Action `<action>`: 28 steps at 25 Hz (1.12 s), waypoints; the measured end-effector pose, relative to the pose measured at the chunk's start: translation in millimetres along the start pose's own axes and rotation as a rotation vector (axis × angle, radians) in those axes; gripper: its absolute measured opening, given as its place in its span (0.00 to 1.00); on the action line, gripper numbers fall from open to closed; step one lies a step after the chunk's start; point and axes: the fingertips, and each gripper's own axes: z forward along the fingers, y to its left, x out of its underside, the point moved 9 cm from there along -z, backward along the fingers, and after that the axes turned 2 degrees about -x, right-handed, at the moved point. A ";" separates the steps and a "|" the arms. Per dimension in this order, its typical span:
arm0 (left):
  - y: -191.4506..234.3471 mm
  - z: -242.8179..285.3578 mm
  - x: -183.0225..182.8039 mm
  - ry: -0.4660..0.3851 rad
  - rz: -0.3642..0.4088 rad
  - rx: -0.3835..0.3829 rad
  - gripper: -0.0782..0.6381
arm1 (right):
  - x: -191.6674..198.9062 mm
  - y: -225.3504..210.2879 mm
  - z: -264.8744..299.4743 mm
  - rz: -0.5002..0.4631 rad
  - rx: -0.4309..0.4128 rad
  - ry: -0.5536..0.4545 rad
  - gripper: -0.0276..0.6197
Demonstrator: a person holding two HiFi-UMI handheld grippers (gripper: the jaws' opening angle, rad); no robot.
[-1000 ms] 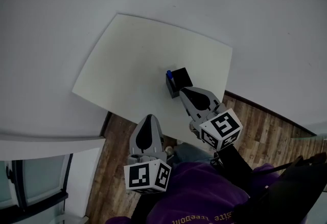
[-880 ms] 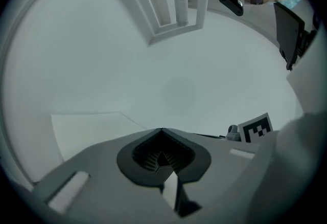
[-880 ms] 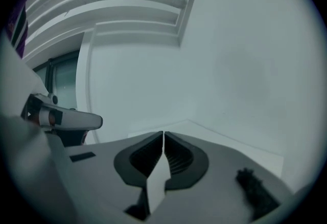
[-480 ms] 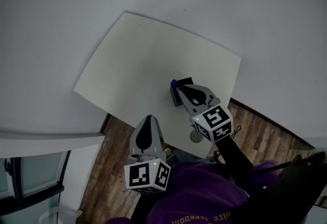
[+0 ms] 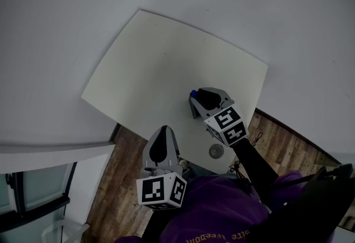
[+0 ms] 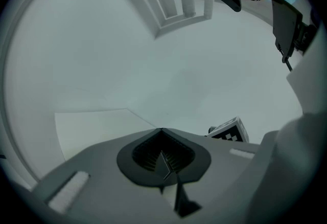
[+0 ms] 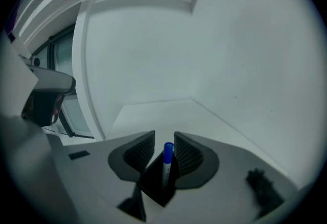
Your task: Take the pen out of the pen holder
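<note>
Right tool (image 7: 164,152) has just been opening: released, jaws either side of the blue-capped white pen (image 7: 166,159), pads not touching. The pen stands in the black square pen holder (image 7: 158,187) near the desk's right front edge. Centre below the cap, clench, lift straight up. Left tool (image 6: 162,159) clenched, empty. Pale matte desk (image 5: 150,64), white walls, wood floor (image 5: 127,164).

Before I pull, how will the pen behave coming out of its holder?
The pen looks thin and rigid, probably light. It stands loosely in the open holder, so it should lift out freely. Its smooth round barrel may slip, and roll if dropped.
</note>
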 end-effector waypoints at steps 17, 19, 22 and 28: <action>3.4 10.9 -0.8 0.023 0.010 -0.010 0.12 | 11.8 -7.9 32.6 -0.042 -0.006 0.128 0.24; 4.0 11.4 -0.6 0.025 0.012 -0.010 0.12 | 12.5 -7.9 34.6 -0.056 -0.002 0.142 0.24; 4.4 12.0 -0.2 0.026 0.010 -0.008 0.12 | 12.2 -7.2 37.4 -0.109 0.005 0.173 0.24; 4.4 11.8 0.1 0.029 0.009 -0.005 0.12 | 10.6 -4.5 40.1 -0.129 0.006 0.196 0.23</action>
